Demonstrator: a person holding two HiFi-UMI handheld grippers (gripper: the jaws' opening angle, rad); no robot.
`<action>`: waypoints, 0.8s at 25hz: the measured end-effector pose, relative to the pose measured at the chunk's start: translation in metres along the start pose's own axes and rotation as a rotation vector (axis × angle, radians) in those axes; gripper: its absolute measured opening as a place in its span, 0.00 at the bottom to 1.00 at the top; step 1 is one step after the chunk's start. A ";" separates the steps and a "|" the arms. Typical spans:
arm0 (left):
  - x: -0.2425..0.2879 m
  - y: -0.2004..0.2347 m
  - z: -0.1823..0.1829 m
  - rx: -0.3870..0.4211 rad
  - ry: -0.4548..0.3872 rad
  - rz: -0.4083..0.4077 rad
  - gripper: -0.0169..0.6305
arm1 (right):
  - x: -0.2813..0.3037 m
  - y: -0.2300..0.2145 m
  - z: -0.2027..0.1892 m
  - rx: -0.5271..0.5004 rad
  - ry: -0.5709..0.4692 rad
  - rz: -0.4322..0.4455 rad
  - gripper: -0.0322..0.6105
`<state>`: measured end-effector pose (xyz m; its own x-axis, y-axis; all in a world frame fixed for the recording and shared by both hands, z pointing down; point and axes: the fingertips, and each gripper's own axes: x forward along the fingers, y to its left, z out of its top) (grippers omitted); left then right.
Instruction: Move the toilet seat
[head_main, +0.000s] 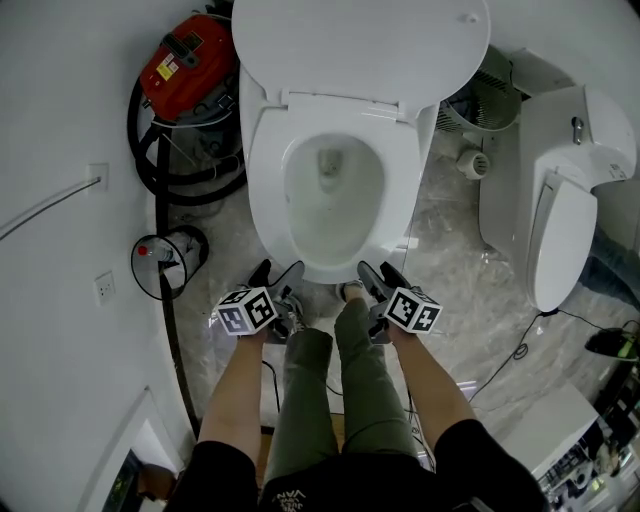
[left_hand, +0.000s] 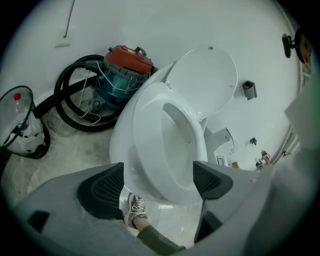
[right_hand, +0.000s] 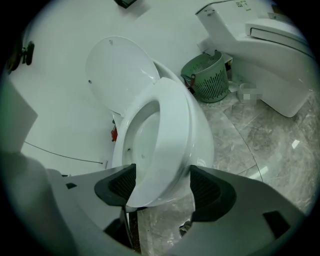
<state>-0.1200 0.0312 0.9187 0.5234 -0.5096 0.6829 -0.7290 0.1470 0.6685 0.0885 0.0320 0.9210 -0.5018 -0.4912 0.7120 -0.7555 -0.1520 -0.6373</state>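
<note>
Seat (head_main: 268, 185) down flat on the bowl (head_main: 330, 205), lid (head_main: 360, 45) raised behind.
Forearms (head_main: 235, 400) reaching forward and down, left gripper (head_main: 277, 274) and right gripper (head_main: 381, 276) side by side just before the bowl's front, noses tilted down; both jaw pairs spread wide, gripping nothing, seat's front rim framed between the pads. Left of the bowl, in the left gripper view but not the right: one vacuum (left_hand: 122, 75). Right of the bowl, in the right gripper view but not the left: one basket (right_hand: 210, 77), one second toilet (right_hand: 270, 55). Two grippers, two toilets, one seat.
</note>
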 end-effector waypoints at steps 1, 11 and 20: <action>0.001 0.000 -0.001 -0.002 0.003 -0.004 0.69 | 0.000 0.000 -0.001 0.000 -0.001 0.000 0.56; 0.009 -0.012 -0.002 -0.061 -0.013 -0.032 0.64 | -0.001 0.006 0.000 0.027 -0.004 0.008 0.56; 0.012 -0.012 -0.002 -0.068 -0.021 -0.017 0.68 | -0.006 0.010 0.002 0.021 -0.004 0.028 0.53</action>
<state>-0.1040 0.0245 0.9197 0.5254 -0.5303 0.6654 -0.6880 0.1954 0.6989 0.0843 0.0317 0.9098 -0.5210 -0.4990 0.6925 -0.7319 -0.1563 -0.6633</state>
